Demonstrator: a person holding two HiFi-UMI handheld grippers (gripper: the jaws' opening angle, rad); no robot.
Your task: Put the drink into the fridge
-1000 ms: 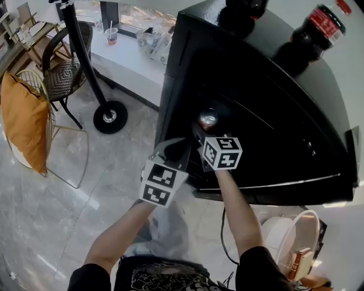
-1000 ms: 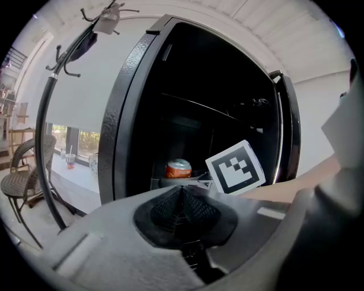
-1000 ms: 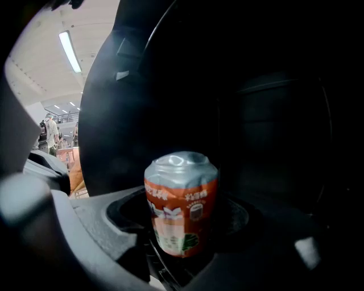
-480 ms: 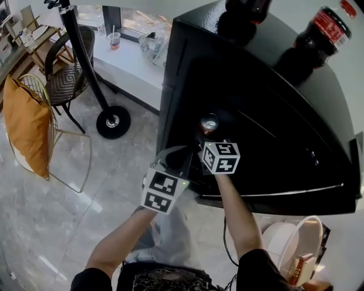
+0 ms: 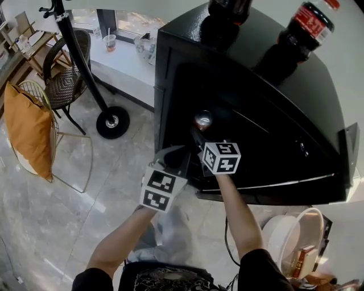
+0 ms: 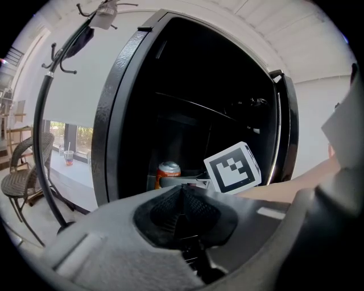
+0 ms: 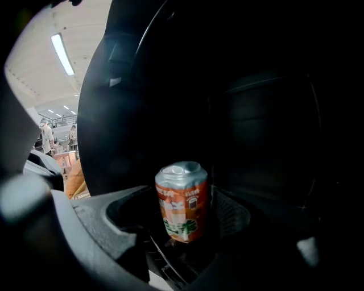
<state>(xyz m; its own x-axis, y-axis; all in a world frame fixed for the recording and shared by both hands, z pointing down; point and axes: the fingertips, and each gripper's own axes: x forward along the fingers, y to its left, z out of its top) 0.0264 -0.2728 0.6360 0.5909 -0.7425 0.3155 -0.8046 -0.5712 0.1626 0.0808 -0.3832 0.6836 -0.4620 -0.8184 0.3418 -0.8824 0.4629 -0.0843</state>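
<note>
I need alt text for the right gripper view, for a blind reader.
An orange and silver drink can stands upright between the jaws of the right tool, before the dark open fridge. A ceiling light strip shows at upper left.

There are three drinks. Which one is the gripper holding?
The small orange can, clamped upright in the right gripper at the open fridge. The red-labelled bottle and the other dark bottle just stand on top of the fridge.

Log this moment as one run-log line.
phase: placing | right gripper: shut on can, upright, in open fridge opening | left gripper: shut, empty, in front of fridge | release: not yet
</note>
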